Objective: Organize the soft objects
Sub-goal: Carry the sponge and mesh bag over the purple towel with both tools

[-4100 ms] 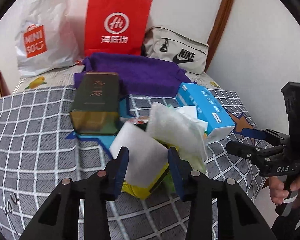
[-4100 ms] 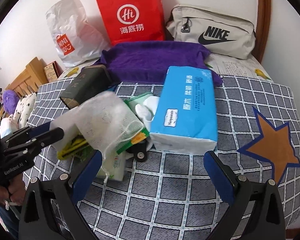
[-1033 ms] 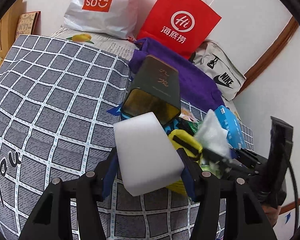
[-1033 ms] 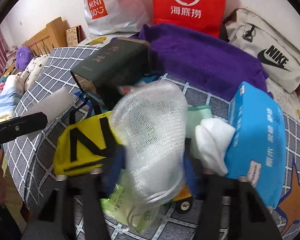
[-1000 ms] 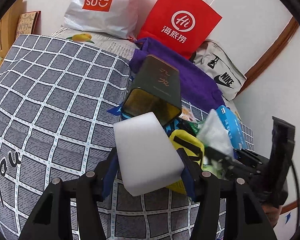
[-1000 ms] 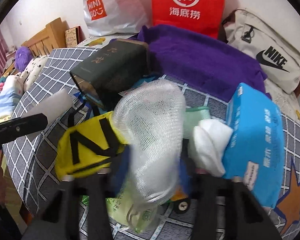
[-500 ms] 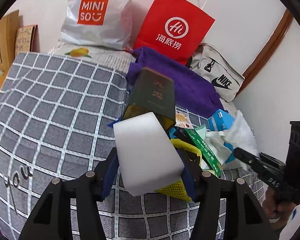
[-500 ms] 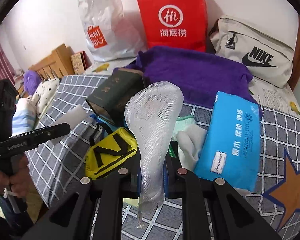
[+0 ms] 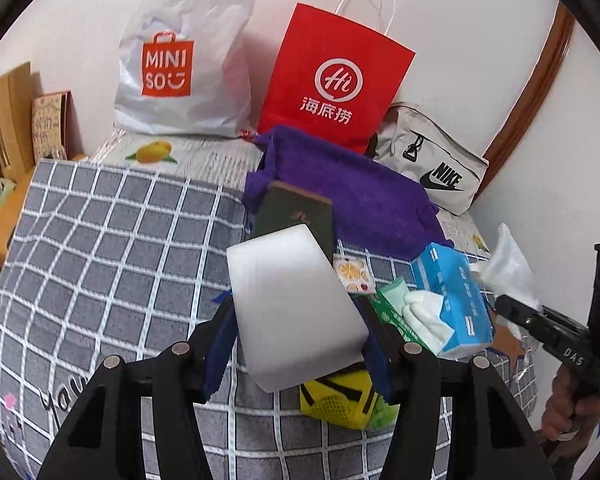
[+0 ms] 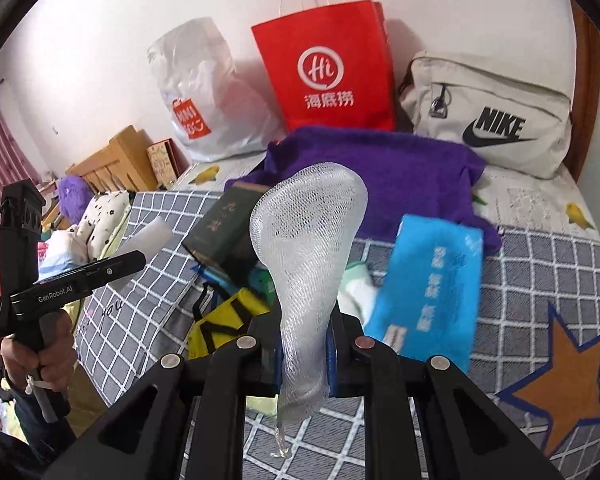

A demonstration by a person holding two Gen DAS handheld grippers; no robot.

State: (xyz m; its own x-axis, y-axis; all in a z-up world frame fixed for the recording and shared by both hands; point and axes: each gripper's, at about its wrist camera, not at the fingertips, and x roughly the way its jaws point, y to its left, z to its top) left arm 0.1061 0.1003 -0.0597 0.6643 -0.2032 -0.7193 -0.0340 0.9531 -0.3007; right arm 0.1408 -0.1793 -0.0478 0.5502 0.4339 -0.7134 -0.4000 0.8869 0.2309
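Holding, left gripper (image 9: 296, 344): jaws clamped on the two sides of a white sponge (image 9: 292, 308), which sticks up and forward between the blue pads, clear of the bed.
Right gripper (image 10: 303, 354): its jaws have just been closing and now pinch the lower part of a white mesh pouch (image 10: 308, 248); the pouch bulges above the pads, and a thin tail hangs below them.
Bed (image 9: 112, 248): grey checked cover with an orange star (image 10: 556, 376) near its right edge.
Pile on the bed: blue tissue pack (image 10: 432, 288), dark green box (image 10: 224, 228), yellow mesh bag (image 9: 340, 400), white cloth (image 9: 428, 316), green packet (image 9: 392, 304), all close together below the grippers.
Purple towel (image 10: 392, 172): behind the pile, touching the box's far end.
Wall side: red bag (image 9: 336, 80), white Miniso bag (image 9: 180, 60), beige Nike pouch (image 10: 492, 116), in a row.
Hands: one hand (image 10: 40, 356) grips the left tool's handle, another (image 9: 564, 408) the right tool's.
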